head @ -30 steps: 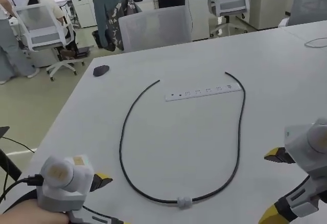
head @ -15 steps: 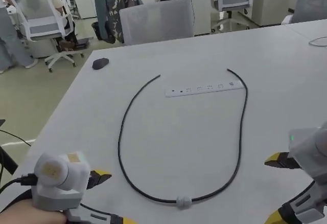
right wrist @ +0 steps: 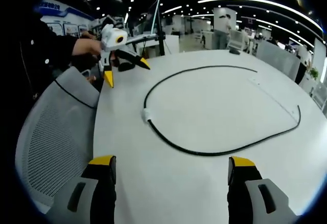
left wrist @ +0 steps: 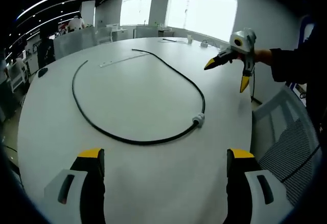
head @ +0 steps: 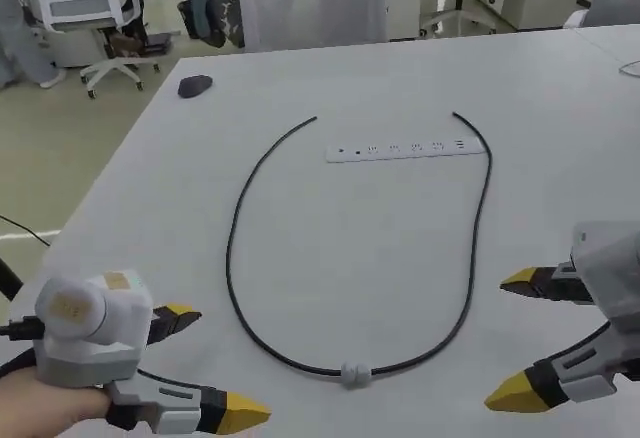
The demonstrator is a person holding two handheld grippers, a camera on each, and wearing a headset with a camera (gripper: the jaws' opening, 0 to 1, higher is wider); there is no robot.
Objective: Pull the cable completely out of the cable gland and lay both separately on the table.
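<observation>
Lying in a wide open loop on the desk (head: pixel 380 238), the black cable (head: pixel 232 258) passes through the pale cable gland (head: pixel 355 374), which sits at the near end of the loop, between the two tongs. The left tongs (head: pixel 220 363) and the right tongs (head: pixel 503 339) hover on either side of the gland, each with jaws spread wide and holding nothing. This flanking position appears chosen so that one can pinch the gland while the other draws the cable. Neither touches the work, so separation is judged not yet begun. Count: one cable, one gland, two tongs, one white power strip (head: pixel 400 148) across the loop's far opening, one dark mouse (head: pixel 195 85) beyond.
</observation>
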